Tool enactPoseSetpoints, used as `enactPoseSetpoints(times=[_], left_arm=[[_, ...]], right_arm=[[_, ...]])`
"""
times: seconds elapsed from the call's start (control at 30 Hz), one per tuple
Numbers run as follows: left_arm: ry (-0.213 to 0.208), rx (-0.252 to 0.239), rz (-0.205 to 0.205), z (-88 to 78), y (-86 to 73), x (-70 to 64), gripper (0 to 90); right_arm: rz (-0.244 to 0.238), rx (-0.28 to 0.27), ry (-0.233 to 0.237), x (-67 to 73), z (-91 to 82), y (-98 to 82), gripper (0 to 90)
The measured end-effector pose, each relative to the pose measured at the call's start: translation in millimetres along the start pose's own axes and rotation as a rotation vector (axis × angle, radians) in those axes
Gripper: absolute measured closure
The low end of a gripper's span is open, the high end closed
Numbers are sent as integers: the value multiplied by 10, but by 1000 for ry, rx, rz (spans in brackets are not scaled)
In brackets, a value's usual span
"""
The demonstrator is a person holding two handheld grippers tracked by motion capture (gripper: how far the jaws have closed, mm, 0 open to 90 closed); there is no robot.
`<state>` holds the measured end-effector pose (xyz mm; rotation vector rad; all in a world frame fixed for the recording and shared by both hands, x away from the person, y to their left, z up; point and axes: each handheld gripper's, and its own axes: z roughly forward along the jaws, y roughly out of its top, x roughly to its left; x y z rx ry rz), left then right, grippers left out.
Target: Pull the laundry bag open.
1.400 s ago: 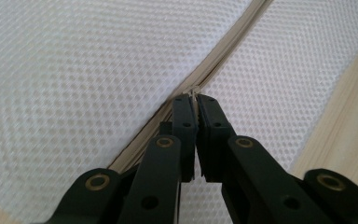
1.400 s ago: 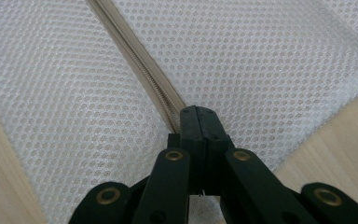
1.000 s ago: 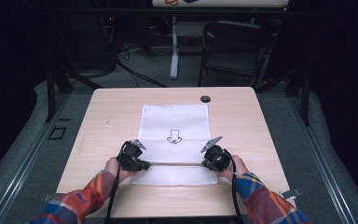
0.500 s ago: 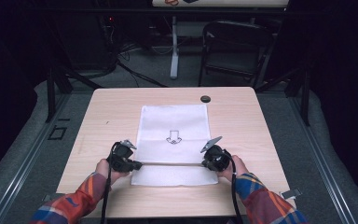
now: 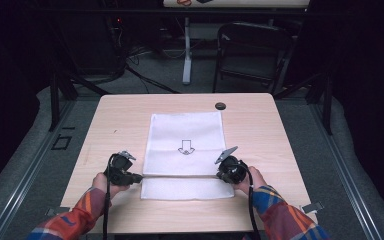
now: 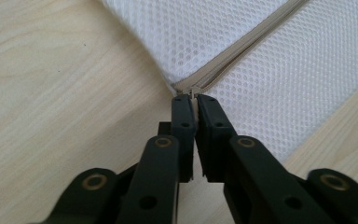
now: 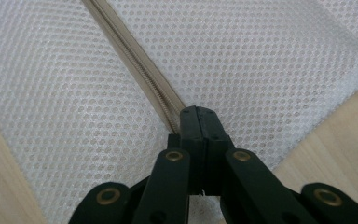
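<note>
A white mesh bag (image 5: 186, 135) with a black arrow printed on it lies flat on the wooden table (image 5: 115, 125). A beige zipper (image 5: 180, 176) runs across its near part. My left gripper (image 5: 139, 177) sits at the bag's left edge. In the left gripper view its jaws (image 6: 195, 98) are shut on the small metal zipper pull at the zipper's (image 6: 242, 46) end. My right gripper (image 5: 221, 172) is at the bag's right side. In the right gripper view it (image 7: 197, 111) is shut on the zipper tape (image 7: 135, 65), pressed onto the mesh (image 7: 261, 56).
A small black round object (image 5: 220, 105) rests near the table's far edge, beyond the bag. A dark chair (image 5: 252, 50) and a white stand (image 5: 186, 50) are on the floor behind the table. Bare wood lies on both sides of the bag.
My left gripper has moved left along the zipper line, from over the bag's left part to its left edge. The right gripper has stayed put.
</note>
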<state>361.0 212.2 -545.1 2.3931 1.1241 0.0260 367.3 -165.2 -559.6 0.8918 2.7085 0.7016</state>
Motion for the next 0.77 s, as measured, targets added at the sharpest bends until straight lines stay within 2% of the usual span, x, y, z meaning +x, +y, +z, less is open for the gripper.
enactPoseSetpoints(times=[0.07,0.1,0.13,0.17,0.2,0.27,0.3,0.33,0.37,0.4,0.43,0.47,0.5,0.6,0.73,0.77], left_arm=[[-26,-6,1,-7,11,-4,683],[-28,-15,-1,-22,19,-9,597],[-21,-31,0,-49,31,-15,527],[-18,-58,5,-79,41,-18,450],[-22,-72,3,-112,47,-19,367],[26,-90,5,-160,54,-15,236],[47,-95,-3,-176,51,-7,186],[54,-98,-6,-193,47,17,146],[69,-116,-18,-204,40,39,133],[88,-121,-30,-218,38,62,114],[91,-123,-36,-233,35,93,90],[107,-133,-49,-239,29,112,70],[120,-134,-50,-244,26,134,60],[157,-132,-66,-246,20,188,29],[175,-128,-99,-242,14,280,12],[181,-131,-105,-238,11,305,6]], right_arm=[[-21,-11,3,-2,-2,-15,898],[-50,-10,10,-9,-17,-11,833],[-68,-36,18,-12,-45,-9,728],[-63,-64,20,-12,-69,0,625],[-59,-74,15,-34,-118,21,567],[-29,-117,31,-85,-236,48,423],[-16,-114,29,-112,-287,56,323],[2,-117,20,-140,-338,47,263],[22,-118,23,-174,-394,21,222],[54,-125,17,-214,-433,-17,143],[82,-120,-6,-255,-465,-62,91],[103,-92,-22,-303,-503,-108,54],[135,-88,-25,-355,-526,-165,16],[204,-75,-51,-497,-577,-341,0],[253,-73,-55,-636,-621,-547,0],[264,-58,-67,-659,-625,-583,0]])
